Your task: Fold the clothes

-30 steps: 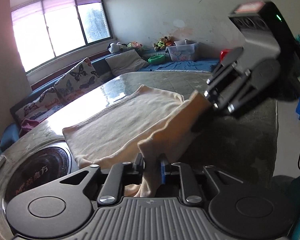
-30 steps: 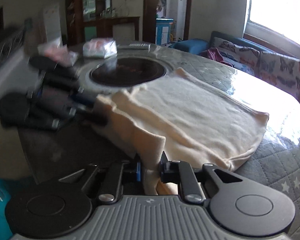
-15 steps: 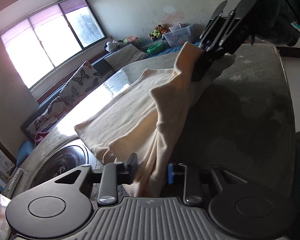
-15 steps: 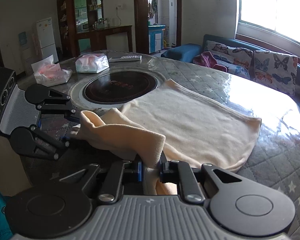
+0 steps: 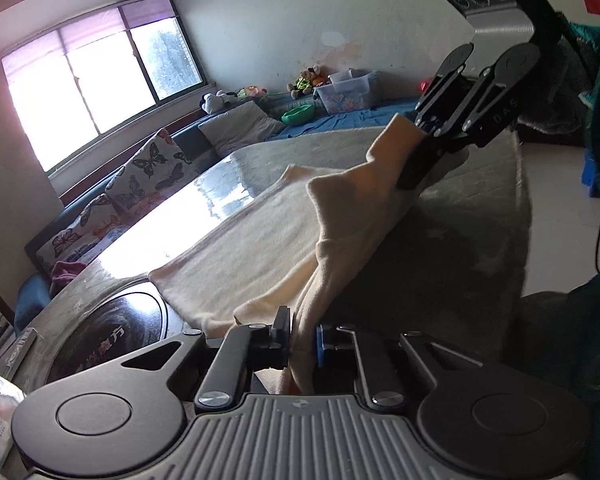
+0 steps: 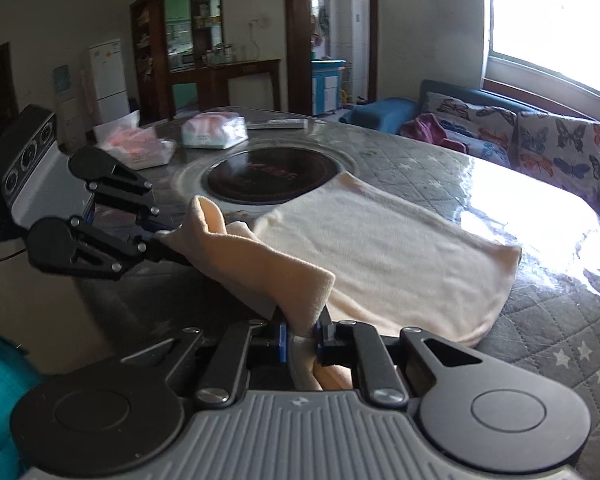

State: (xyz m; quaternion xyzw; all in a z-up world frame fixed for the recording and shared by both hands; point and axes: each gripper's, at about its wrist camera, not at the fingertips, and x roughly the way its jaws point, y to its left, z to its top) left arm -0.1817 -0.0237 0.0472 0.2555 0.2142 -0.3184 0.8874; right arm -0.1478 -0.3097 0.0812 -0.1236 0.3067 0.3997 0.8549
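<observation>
A cream cloth [image 5: 260,248] lies on the quilted grey table [image 5: 460,248], its near edge lifted. My left gripper [image 5: 302,338] is shut on one end of that edge. My right gripper [image 6: 302,334] is shut on the other end of the cloth [image 6: 380,248]. In the left wrist view the right gripper [image 5: 424,152] holds its corner up high at the right. In the right wrist view the left gripper [image 6: 160,240] holds its corner at the left. The lifted edge stretches between them above the table.
A round black induction plate [image 6: 272,178] is set in the table beside the cloth. Tissue packs [image 6: 214,132] and a plastic bag [image 6: 134,146] lie beyond it. A sofa with butterfly cushions [image 6: 540,144] stands under the window. The table edge [image 5: 520,200] is close to the grippers.
Both grippers have raised the cloth's near edge off the table and carried it a little toward the far side. The fold hangs taut between them now.
</observation>
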